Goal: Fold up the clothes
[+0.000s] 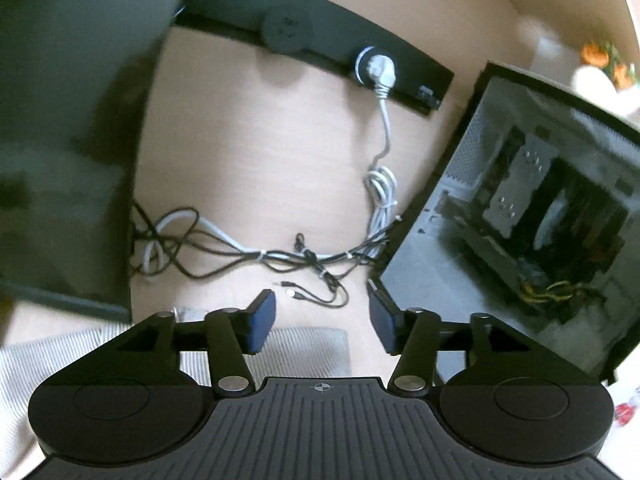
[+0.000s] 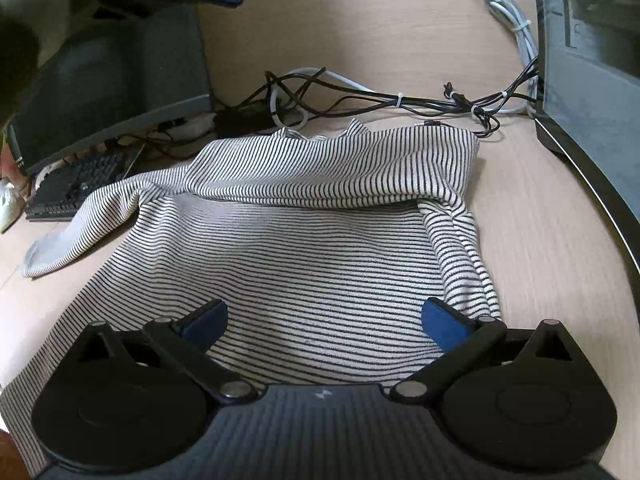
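striped knit shirt [image 2: 304, 248] rumpled on smooth wood desk [image 2: 400, 32] | left claw [image 1: 322, 322] parted, empty | right claw [image 2: 324, 320] wide, empty

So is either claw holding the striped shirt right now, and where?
Neither. The left claw and right claw are both open, nothing between their pads; the striped shirt lies free on the table.

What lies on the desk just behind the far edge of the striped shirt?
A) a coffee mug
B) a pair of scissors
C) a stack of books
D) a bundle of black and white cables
D: in the right wrist view, tie-wrapped black and white cables run across the desk just past the striped shirt's folded-over far edge.
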`<state>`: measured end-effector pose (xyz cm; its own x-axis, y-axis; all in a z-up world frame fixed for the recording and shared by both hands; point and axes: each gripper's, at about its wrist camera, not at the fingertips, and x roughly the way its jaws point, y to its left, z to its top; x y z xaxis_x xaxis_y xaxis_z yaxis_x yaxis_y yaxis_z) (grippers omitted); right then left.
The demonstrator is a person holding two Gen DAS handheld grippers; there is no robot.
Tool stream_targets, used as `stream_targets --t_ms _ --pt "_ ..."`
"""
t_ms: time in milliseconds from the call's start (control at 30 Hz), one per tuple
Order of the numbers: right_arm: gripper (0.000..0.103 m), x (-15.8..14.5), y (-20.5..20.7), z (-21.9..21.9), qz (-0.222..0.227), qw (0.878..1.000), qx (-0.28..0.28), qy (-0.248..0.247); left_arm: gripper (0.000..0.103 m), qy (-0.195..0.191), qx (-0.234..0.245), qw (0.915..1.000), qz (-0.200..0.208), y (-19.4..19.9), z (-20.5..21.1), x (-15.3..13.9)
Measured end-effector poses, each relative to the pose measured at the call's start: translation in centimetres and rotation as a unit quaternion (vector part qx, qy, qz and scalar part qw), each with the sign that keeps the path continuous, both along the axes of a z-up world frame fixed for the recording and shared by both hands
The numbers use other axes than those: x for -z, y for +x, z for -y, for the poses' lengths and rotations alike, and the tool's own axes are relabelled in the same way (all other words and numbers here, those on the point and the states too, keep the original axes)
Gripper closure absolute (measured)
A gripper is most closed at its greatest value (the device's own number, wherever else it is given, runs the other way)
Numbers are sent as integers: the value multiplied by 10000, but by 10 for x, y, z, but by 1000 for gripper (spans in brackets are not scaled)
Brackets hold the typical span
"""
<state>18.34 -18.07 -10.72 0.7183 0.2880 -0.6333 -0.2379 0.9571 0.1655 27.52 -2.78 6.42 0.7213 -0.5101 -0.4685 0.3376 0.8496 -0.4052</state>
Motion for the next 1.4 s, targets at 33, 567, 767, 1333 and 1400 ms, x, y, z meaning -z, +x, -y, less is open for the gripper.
stream_targets --t_ms 33,567,767,1333,1400 --pt "0 0 0 -2 -5 10000 -1 -53 34 -121 40 9999 -39 -1 -3 0" --pt "0 -26 1 2 -207 9977 633 -144 5 -122 215 9979 -592 -60 -38 48" --pt "0 -76 13 -34 262 9985 302 -371 4 162 -741 9914 -1064 -86 -100 86" --pt "33 -50 9 -332 506 9401 -3185 -1107 2 875 -3945 9054 -1306 -151 -321 92" --pt "31 -42 11 -354 464 9378 -3250 -1127 1 1076 -4109 8968 -1235 -155 -335 86"
